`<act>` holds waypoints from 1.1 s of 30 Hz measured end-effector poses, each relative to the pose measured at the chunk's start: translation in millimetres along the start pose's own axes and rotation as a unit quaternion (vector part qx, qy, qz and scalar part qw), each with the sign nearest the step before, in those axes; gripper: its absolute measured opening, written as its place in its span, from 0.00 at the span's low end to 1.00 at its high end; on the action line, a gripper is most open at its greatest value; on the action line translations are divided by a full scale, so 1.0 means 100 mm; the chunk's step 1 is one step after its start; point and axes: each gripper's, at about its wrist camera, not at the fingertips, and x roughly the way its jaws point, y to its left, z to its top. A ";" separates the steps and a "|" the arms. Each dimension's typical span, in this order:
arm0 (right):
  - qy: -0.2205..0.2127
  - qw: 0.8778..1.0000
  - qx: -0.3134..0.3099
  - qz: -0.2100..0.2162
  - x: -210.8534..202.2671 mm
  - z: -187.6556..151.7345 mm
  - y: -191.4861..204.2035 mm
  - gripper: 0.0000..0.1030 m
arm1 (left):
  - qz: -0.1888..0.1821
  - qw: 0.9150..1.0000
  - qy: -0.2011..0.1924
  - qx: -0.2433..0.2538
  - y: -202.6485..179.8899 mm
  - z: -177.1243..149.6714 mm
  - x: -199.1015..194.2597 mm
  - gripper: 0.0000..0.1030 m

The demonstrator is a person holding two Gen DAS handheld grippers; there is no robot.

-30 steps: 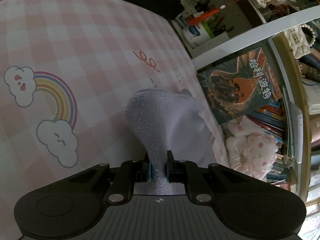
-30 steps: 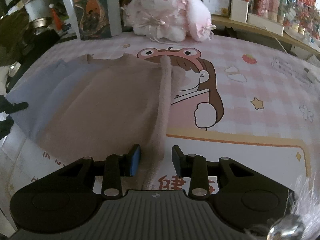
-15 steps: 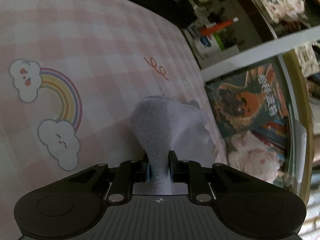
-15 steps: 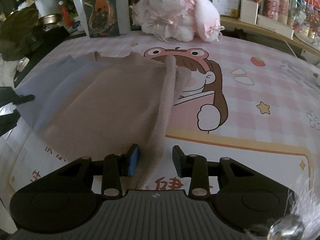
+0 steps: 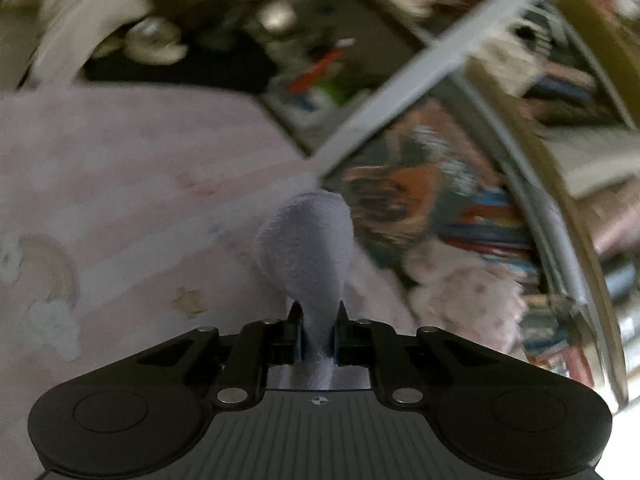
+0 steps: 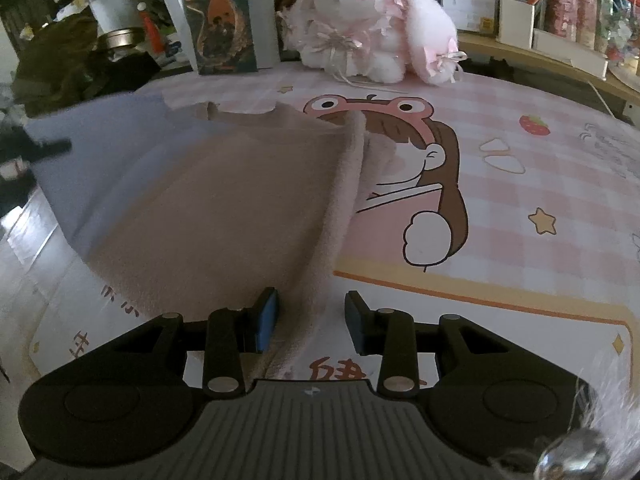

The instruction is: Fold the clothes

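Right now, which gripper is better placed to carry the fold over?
Left. The left gripper is shut on a bunch of the garment and looks lifted off the bed. The right gripper is open, the fabric edge loose between its fingers.

Left hand-held gripper (image 5: 317, 312) clamped; right hand-held gripper (image 6: 311, 318) parted.

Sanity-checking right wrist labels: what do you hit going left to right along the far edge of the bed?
metal tin → upright book → pink plush toy → white desk boxes. The open right gripper and the beige garment sit nearer, so they are left out.
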 end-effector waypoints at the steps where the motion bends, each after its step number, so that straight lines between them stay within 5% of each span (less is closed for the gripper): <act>1: 0.000 1.000 -0.002 0.003 0.00 0.00 -0.01 0.33 | -0.005 1.000 -0.003 0.013 -0.10 -0.01 -0.02 0.11; 9: -0.002 0.999 -0.015 0.028 0.00 0.00 -0.08 0.33 | -0.032 0.991 -0.006 0.128 -0.85 -0.22 -0.15 0.11; 15: -0.006 0.999 -0.027 0.045 0.01 -0.01 -0.13 0.33 | -0.049 0.968 0.020 0.245 -1.38 -0.66 -0.24 0.11; 17: -0.007 0.998 -0.031 0.050 0.01 -0.01 -0.14 0.33 | -0.050 0.949 0.045 0.307 -1.55 -0.93 -0.24 0.13; 21: -0.009 0.998 -0.032 0.062 0.00 -0.01 -0.19 0.33 | -0.006 0.879 0.135 0.458 -1.66 -1.65 -0.05 0.18; 23: -0.009 0.997 -0.030 0.071 0.00 -0.01 -0.22 0.33 | 0.012 0.854 0.153 0.497 -1.62 -1.89 0.02 0.24; 26: -0.004 0.996 -0.030 0.085 -0.02 -0.01 -0.27 0.33 | 0.011 0.845 0.151 0.513 -1.55 -2.02 0.05 0.32; 29: 0.005 0.995 -0.016 0.095 -0.06 0.00 -0.35 0.38 | -0.006 0.847 0.165 0.505 -1.55 -2.01 0.06 0.45; 33: 0.009 0.994 0.022 0.104 -0.17 0.00 -0.51 0.41 | -0.052 0.857 0.180 0.481 -1.61 -1.89 -0.09 0.46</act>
